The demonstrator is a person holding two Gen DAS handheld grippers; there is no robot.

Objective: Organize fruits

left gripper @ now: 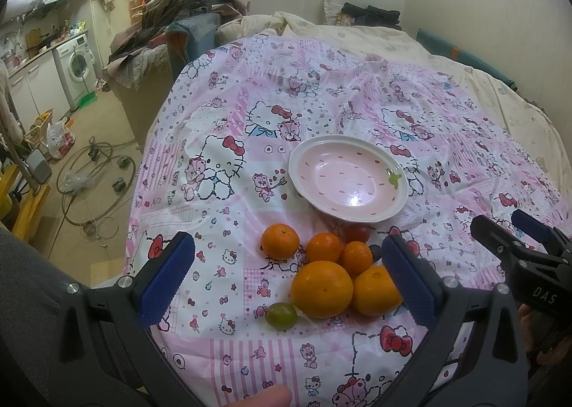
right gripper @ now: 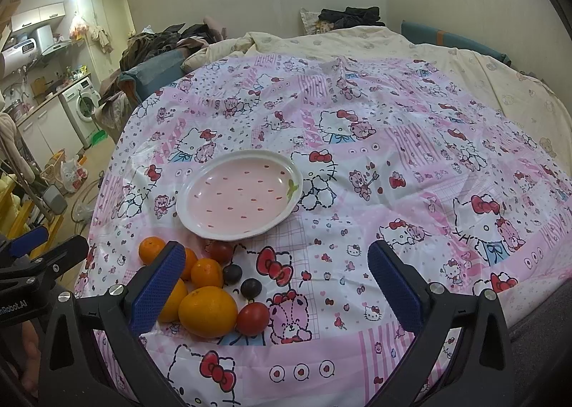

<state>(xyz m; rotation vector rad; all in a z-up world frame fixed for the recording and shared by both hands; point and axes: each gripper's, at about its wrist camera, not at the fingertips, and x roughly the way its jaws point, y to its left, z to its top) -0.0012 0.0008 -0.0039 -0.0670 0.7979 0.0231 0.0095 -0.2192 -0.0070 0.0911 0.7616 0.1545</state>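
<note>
Both grippers hang with fingers spread wide and empty: the left gripper point(left gripper: 289, 278) frames the fruit pile, the right gripper point(right gripper: 279, 282) hovers over bare cloth with the pile at its 9 o'clock. Between the left fingers lies a large orange point(left gripper: 321, 289), touching a second large orange point(left gripper: 375, 290) at its 3 o'clock; a green grape point(left gripper: 281, 315) sits just beside it at 7 o'clock. Beyond, toward 12 o'clock, three small mandarins point(left gripper: 280, 240) cluster. From the right wrist I count two red tomatoes point(right gripper: 252, 317) and two dark grapes point(right gripper: 251, 288) on the pile's 3 o'clock side. So: two oranges, three mandarins, two tomatoes, two dark grapes, one green grape, all on the Hello Kitty cloth point(left gripper: 447, 142) over the bed. One pink plate point(left gripper: 348, 178) sits empty at 12 o'clock of the pile.

No fruit is moved yet; this looks like the opening reach. Next, the left fingers likely need to drop around the near orange, close, and carry it to the plate.
</note>
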